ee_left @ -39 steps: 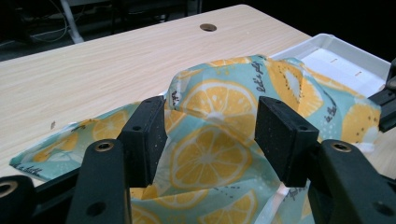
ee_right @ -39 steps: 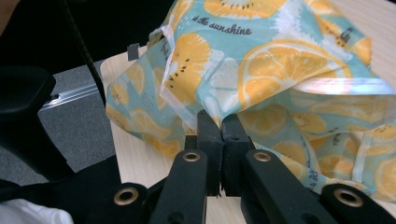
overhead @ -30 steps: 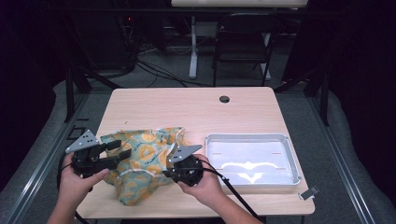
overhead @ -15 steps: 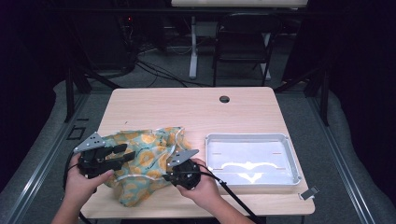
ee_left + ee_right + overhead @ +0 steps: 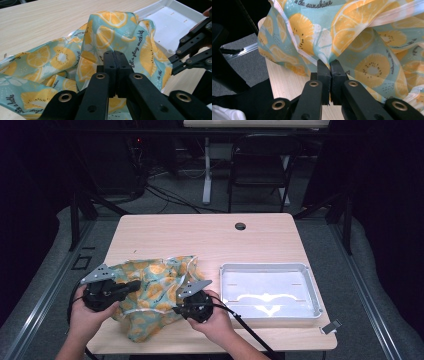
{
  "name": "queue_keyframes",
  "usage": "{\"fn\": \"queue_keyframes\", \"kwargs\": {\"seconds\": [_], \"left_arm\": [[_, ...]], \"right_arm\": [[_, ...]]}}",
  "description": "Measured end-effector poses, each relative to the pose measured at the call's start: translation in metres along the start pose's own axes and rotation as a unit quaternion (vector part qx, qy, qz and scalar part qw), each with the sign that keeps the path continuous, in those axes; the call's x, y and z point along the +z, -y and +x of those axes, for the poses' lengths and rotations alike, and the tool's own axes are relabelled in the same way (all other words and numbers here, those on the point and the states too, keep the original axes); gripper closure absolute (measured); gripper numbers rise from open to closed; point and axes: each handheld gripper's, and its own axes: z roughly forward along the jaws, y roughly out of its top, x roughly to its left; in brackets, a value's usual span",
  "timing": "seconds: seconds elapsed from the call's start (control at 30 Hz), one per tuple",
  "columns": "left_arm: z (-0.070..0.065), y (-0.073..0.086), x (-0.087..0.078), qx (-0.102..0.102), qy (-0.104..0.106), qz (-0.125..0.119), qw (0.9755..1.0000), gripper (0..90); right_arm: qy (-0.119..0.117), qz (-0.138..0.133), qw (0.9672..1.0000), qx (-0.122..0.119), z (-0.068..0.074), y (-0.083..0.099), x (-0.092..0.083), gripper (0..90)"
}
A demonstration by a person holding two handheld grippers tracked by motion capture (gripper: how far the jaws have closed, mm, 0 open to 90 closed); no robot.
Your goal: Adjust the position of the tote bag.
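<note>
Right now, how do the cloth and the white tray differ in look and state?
The cloth is soft, crumpled, turquoise with orange citrus print; the white tray is rigid, plain and rectangular. The cloth is pinched by both the left hand-held gripper and the right hand-held gripper; the tray lies untouched. Both rest on the wooden table.

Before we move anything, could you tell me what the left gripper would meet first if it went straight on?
Probably more of the lemon-print cloth that the left gripper already pinches; beyond it lies the white tray.
</note>
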Motion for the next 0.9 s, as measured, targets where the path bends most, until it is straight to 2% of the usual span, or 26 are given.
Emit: {"fn": "queue_keyframes", "kwargs": {"seconds": [0.2,0.27,0.33,0.5,0.6,0.67,0.7,0.9], "left_arm": [[-0.007,-0.004,-0.003,0.011,0.013,-0.001,0.9999,90.0],[-0.010,-0.005,-0.003,0.012,0.023,-0.002,0.9997,90.0],[-0.012,-0.005,-0.002,0.015,0.028,0.000,0.9995,90.0],[-0.018,-0.007,0.000,0.027,0.044,0.008,0.9986,90.0],[-0.019,-0.007,0.001,0.026,0.050,0.010,0.9984,90.0],[-0.021,-0.007,0.001,0.024,0.058,0.011,0.9980,90.0],[-0.022,-0.008,0.002,0.031,0.062,0.014,0.9975,90.0],[-0.026,-0.008,0.006,0.038,0.073,0.024,0.9963,90.0]], "right_arm": [[-0.001,0.002,1.0000,0.005,-0.002,0.005,0.000,87.9],[-0.002,-0.005,0.9998,0.016,-0.004,0.006,-0.004,85.1],[-0.003,-0.007,0.9998,0.017,-0.006,0.007,-0.006,81.9],[0.005,-0.051,0.9979,0.038,-0.012,0.005,-0.031,62.7],[0.006,-0.060,0.9974,0.039,-0.014,0.004,-0.038,60.1],[0.013,-0.080,0.9960,0.039,-0.016,0.002,-0.050,56.4],[0.013,-0.085,0.9955,0.040,-0.016,0.000,-0.052,55.4],[0.012,-0.107,0.9935,0.036,-0.013,-0.011,-0.056,52.5]]}}
